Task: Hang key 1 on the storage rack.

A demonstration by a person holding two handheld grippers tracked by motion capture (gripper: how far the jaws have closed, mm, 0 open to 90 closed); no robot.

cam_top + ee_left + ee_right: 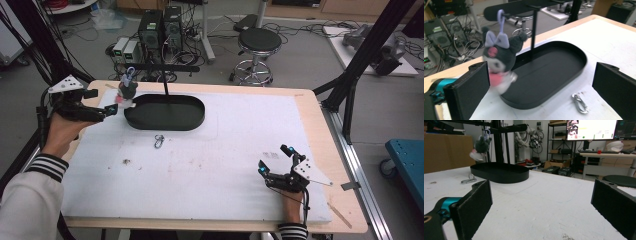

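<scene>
1. We see our left gripper [111,111] at upper left, jaws wide, empty, just beside the plush toy [500,56] hanging from the stand bar [524,7] over the black tray [195,117]
2. Our right gripper [274,159] rests at lower right, jaws wide, empty
3. A metal clip [159,142] lies below the tray

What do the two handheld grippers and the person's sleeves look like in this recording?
Both the left gripper and the right gripper are black with flat black fingers, teal accents, a grey three-cornered plate bearing dark dots, and a trailing black cable. The white sleeves end in black-and-white striped cuffs.

Even indoor light, soft shadows, motion-blurred plush toy [499,60], glaring monitor [591,129]
</scene>
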